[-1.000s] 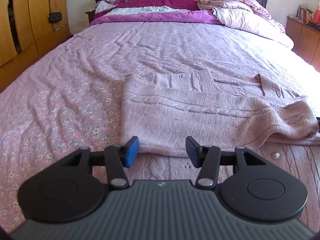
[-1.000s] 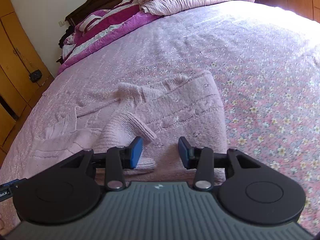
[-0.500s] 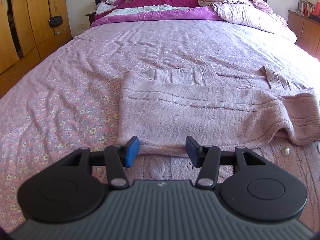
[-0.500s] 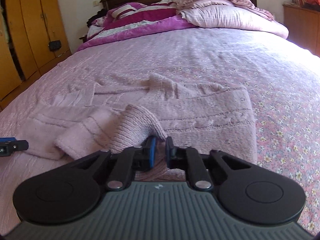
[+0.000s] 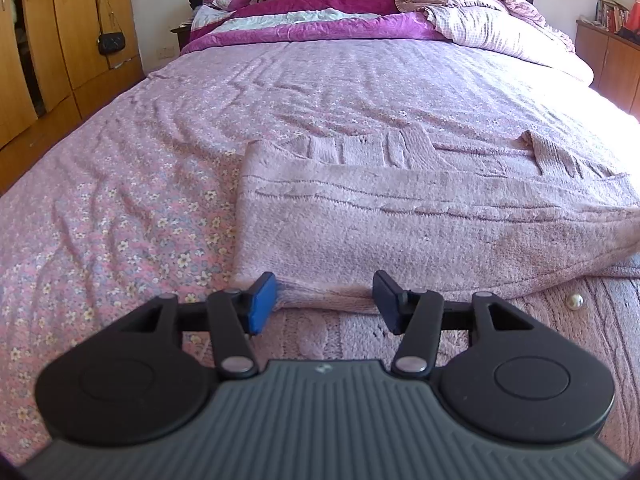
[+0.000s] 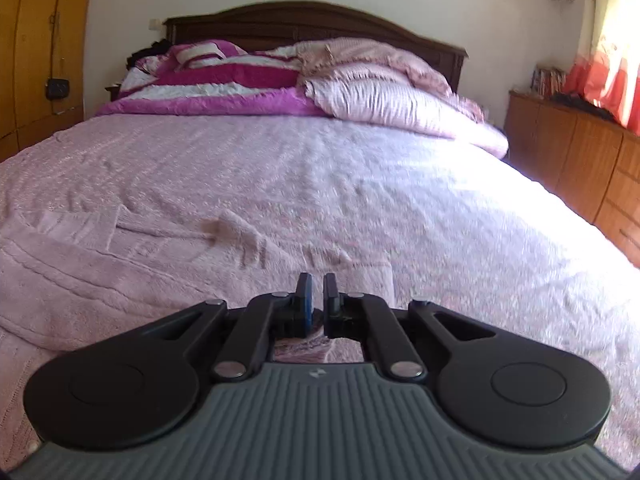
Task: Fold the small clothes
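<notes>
Your left gripper (image 5: 323,302) hangs low over a pink knitted cardigan (image 5: 420,232), its blue-padded fingers (image 5: 262,300) spread wide and holding nothing. The cardigan lies flat on a pink flowered bedspread (image 5: 160,160), near the foot of the bed, with one layer folded over another; the folded edge runs just in front of the open fingertips. Only this left view shows a small pearl button (image 5: 575,301) on the lower layer, to the right of the gripper, and the ribbed collar along the cardigan's far edge.

Your right gripper (image 6: 316,300) has its fingers drawn almost together, with a narrow gap left between the pads. A bit of pink knit shows just below them, but you cannot tell from this view whether they are pinching the cardigan (image 6: 100,280). This picture is blurred.

Beyond the cardigan, at the head of the bed, lies a magenta and white striped quilt (image 6: 224,84) beside pale pink pillows (image 6: 384,104). Only the right view shows the dark wooden headboard (image 6: 312,24) in full and a red and cream curtain (image 6: 608,52). Only the left view shows a small black handbag (image 5: 112,42) hanging on the wooden wardrobe (image 5: 72,32).
</notes>
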Available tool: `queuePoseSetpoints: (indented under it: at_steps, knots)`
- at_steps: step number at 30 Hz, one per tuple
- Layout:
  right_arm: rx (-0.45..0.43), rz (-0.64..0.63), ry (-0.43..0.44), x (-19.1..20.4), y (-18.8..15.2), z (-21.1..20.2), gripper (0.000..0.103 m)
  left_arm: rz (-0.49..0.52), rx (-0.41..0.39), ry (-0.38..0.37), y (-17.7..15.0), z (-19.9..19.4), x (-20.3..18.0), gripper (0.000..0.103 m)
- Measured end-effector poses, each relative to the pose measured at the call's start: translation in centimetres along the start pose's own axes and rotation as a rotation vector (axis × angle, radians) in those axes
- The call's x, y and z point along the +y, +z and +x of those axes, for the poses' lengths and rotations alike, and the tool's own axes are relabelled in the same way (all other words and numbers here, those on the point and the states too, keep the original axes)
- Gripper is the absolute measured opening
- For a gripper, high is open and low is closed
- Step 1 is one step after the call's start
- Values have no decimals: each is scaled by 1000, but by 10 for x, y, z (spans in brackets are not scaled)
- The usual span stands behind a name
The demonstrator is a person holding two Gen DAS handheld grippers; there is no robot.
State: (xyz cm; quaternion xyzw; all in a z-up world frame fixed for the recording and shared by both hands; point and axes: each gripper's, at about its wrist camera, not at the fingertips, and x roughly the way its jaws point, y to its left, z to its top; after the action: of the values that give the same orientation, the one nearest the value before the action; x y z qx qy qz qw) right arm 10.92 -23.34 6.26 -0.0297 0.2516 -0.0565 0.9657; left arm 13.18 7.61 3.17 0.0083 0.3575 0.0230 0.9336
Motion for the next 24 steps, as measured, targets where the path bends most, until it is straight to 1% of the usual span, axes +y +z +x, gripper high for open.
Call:
queuePoseSetpoints:
  at_steps: [2,3,4,5,6,7,8,10,13,15,16,17,18,20,22,23,24]
  knots:
    - [17,73,7,-9,-3,2,6,1,0,-1,0,0,0,56]
    - [30,98,8,-12,-5,2,8,0,1,-1,0,0,1,56]
    - [38,119,10,-14,-7,3,17,0,2,-2,0,1,1,56]
    - [43,141,10,-18,-8,3,23,-1,3,-2,0,1,1,56]
    - [49,169,19,-22,-10,2,38,-1,3,-3,0,1,1,56]
    - [60,206,43,-25,-12,1,49,-1,3,-2,0,1,0,56]
    - [74,246,79,-30,-13,2,51,-1,3,-1,-1,1,0,56]
    - [111,282,124,-33,-16,7,52,-2,3,1,0,2,0,56]
    - [124,209,97,-23,-21,18,52,1,3,5,-1,2,-1,56]
    - [148,166,97,-15,-26,28,51,3,4,4,-1,1,-1,56]
    - [160,147,108,-10,-28,32,40,3,5,3,-1,1,0,56]
    - [154,110,115,-5,-30,33,30,3,6,1,-1,2,0,56]
    - [136,58,120,2,-31,31,15,3,6,0,-1,2,0,56]
    - [93,-26,94,12,-29,23,13,3,6,-1,-1,2,0,56]
    - [39,-81,24,16,-27,16,13,4,6,-1,-1,3,0,57]
    - [26,-94,-1,16,-25,17,13,7,5,1,-2,3,-1,57]
    - [33,-94,-12,16,-26,20,14,9,5,2,-2,4,-2,57]
